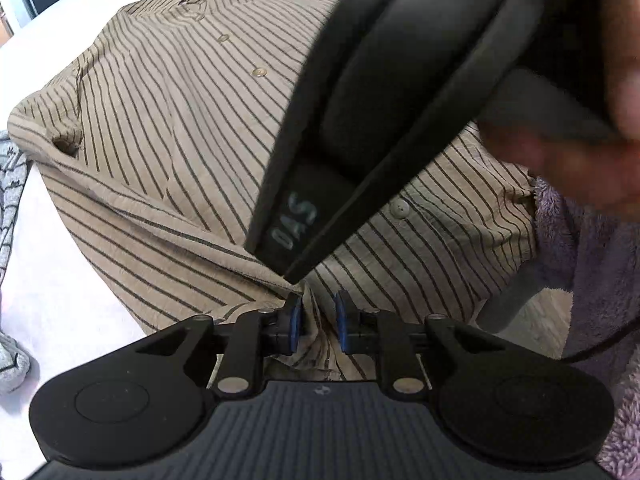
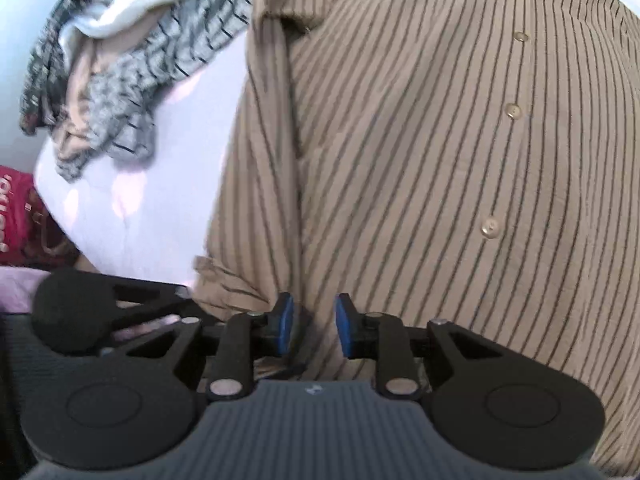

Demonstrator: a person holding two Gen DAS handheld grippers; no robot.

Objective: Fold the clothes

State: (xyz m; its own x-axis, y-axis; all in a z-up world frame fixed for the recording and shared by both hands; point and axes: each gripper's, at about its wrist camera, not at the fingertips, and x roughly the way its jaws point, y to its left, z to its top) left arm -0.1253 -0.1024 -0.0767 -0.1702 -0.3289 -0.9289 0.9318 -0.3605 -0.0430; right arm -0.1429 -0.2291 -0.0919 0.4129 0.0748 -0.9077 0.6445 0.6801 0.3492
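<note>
A tan shirt (image 1: 168, 128) with dark stripes and a button placket lies spread on a white surface (image 1: 52, 292); it also fills the right wrist view (image 2: 420, 160). My left gripper (image 1: 318, 322) has its blue pads a small gap apart, with a bunched fold of the shirt's edge between them. My right gripper (image 2: 314, 326) has the same small gap, with shirt fabric between its pads near a folded-in sleeve (image 2: 272, 160). The right gripper's black body (image 1: 380, 120) crosses over the shirt in the left wrist view.
A grey patterned garment pile (image 2: 112, 76) lies at the far left of the white surface (image 2: 160, 200); it also shows in the left wrist view (image 1: 12, 208). A fluffy lilac cloth (image 1: 592, 264) lies to the right. A red item (image 2: 16, 216) sits at the left edge.
</note>
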